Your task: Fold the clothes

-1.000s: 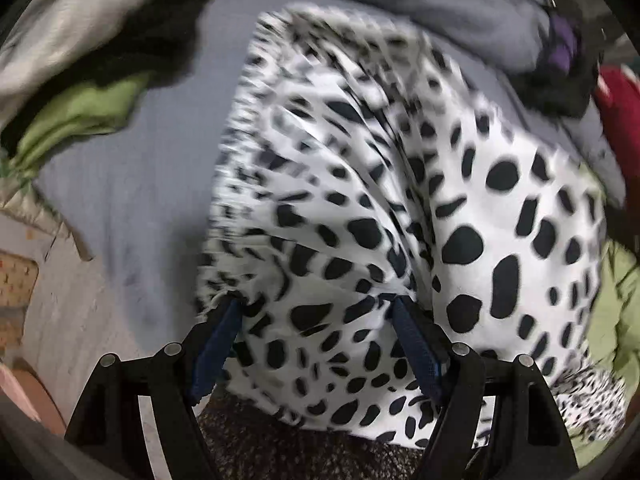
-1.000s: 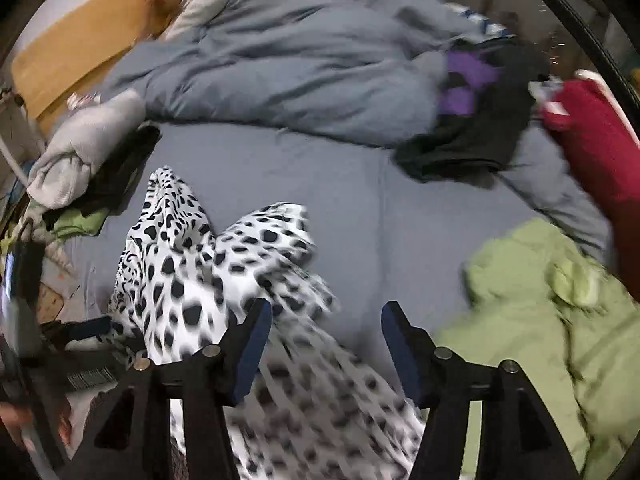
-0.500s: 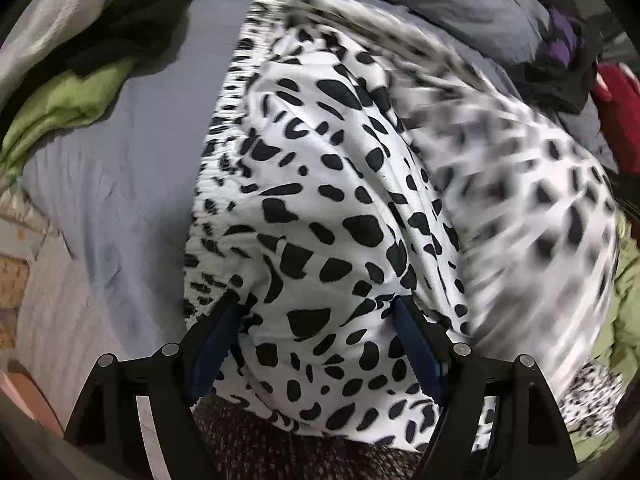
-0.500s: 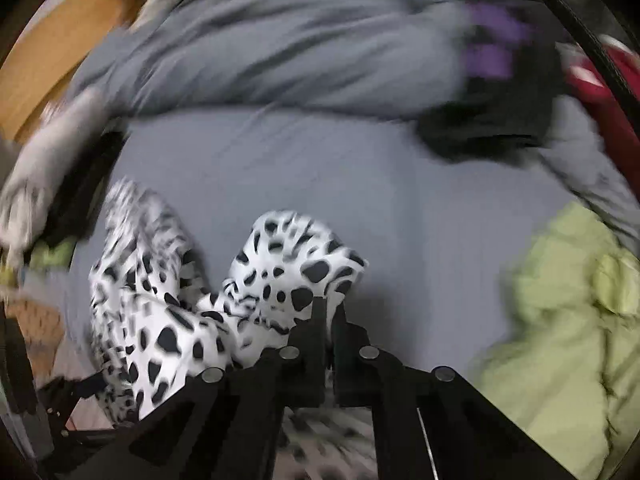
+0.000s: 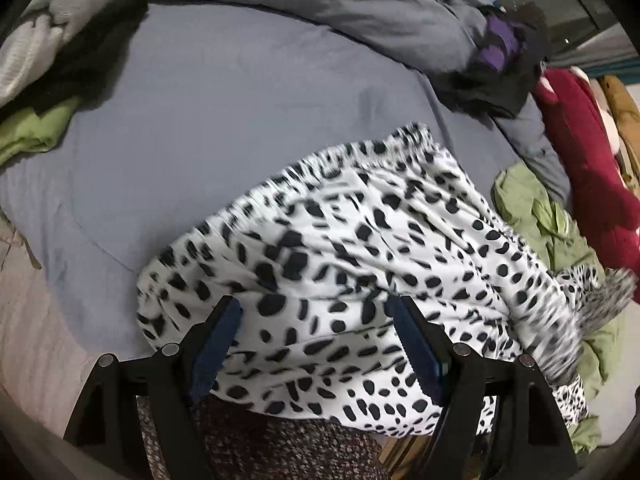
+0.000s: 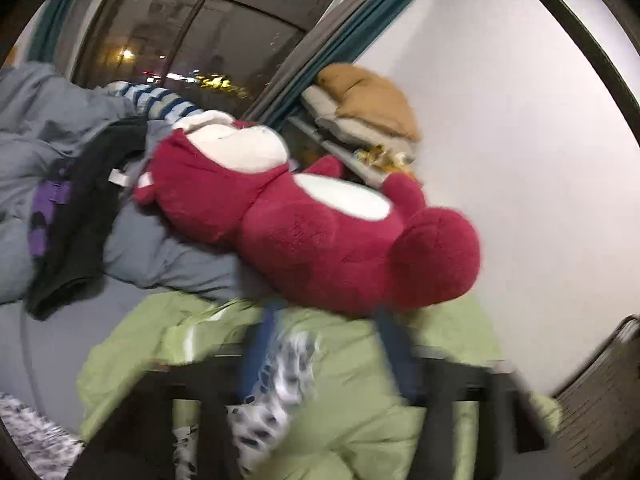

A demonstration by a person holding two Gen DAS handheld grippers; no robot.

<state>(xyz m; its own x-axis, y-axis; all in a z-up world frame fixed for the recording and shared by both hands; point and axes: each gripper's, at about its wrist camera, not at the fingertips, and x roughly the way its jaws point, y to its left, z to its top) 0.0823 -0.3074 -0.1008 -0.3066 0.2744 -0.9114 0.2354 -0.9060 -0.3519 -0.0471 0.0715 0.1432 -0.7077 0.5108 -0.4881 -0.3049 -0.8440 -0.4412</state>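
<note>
Left tool wide over spotted garment.

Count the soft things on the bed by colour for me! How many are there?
Green clothes: 2, one far left and one right
Spotted cloth: 1
Red teddy: 1
Black-and-purple garment: 1
Grey duvet: 1
Total: 6

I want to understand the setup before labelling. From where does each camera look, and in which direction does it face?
Left wrist: sits on the left gripper, looks down over the spotted garment on the grey bed sheet; both open fingers show.
Right wrist: sits on the right gripper, faces the red plush toy, wall and window; its blurred fingers show.
Shared: spotted garment, red plush toy, green clothing.
</note>
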